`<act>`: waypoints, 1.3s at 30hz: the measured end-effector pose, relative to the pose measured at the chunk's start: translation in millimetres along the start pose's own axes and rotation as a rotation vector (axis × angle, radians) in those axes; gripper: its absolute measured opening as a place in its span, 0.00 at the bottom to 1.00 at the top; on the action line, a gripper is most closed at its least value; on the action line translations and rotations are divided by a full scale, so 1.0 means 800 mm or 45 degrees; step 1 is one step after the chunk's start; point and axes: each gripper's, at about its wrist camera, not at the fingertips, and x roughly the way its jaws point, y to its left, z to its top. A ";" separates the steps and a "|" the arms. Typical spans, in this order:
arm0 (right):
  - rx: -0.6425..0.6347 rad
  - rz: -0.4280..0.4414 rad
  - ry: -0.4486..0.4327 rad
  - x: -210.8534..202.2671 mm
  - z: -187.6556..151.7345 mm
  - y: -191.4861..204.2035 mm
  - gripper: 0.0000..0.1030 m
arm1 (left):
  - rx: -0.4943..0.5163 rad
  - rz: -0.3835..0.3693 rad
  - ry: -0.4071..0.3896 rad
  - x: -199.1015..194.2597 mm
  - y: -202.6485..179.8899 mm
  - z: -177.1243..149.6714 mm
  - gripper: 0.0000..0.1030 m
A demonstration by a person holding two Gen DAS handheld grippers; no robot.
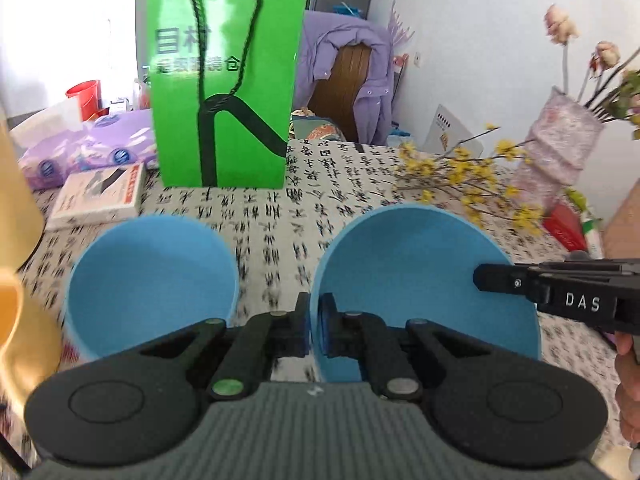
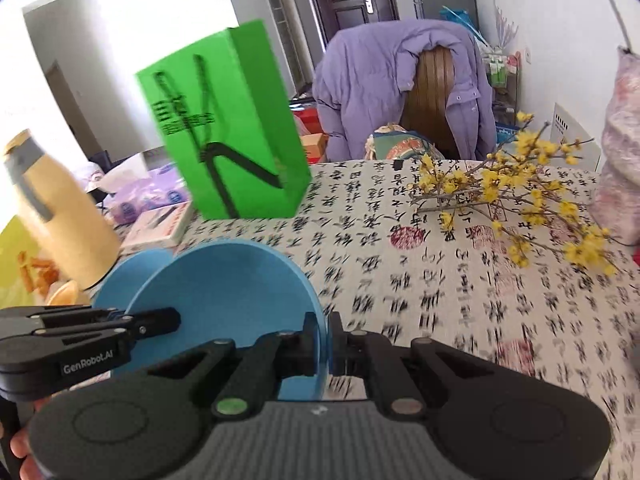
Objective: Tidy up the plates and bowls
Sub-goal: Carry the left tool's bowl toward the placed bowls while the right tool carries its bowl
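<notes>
A: Status on the bowls?

B: Both hand-held grippers are clamping the same round blue plastic bowl (image 1: 424, 280). Left hand-held gripper (image 1: 314, 326) is pinching its near rim at 6 o'clock, pads on either side of the wall. Right hand-held gripper (image 2: 330, 346) is gripping the opposite rim, coming in at 3 o'clock in the left view.

A: Second bowl?

B: Matching smaller-looking blue plastic bowl (image 1: 152, 276) is sitting at 9 o'clock of the held one, apart from it, upright on the calligraphy-print worktop (image 1: 280, 216). Nobody is touching it.

A: Held bowl lifted?

B: Looks tilted and probably clear of the cloth; contact underneath is hidden.

A: Progress?

B: Early, I'm judging. Nothing is nested yet, and no plates are showing in either view. Likely left: stacking one bowl into the other.

A: Obstacles?

B: Green paper gift bag (image 1: 224, 84) is standing at 12 o'clock, yellow flowering branches (image 2: 516, 196) are lying at 2 o'clock. Both well apart from the bowls.
</notes>
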 end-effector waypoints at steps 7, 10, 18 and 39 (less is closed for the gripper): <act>-0.088 -0.007 -0.014 -0.091 -0.054 0.044 0.04 | -0.053 0.000 -0.018 -0.094 -0.008 -0.055 0.05; -0.100 0.003 -0.006 -0.125 -0.080 0.058 0.04 | -0.061 0.007 -0.020 -0.132 -0.015 -0.086 0.05; -0.166 0.023 0.027 -0.208 -0.163 0.089 0.04 | -0.056 -0.035 -0.018 -0.215 -0.029 -0.178 0.05; -0.292 0.029 0.205 -0.211 -0.284 0.125 0.04 | -0.014 -0.021 0.103 -0.222 -0.016 -0.277 0.08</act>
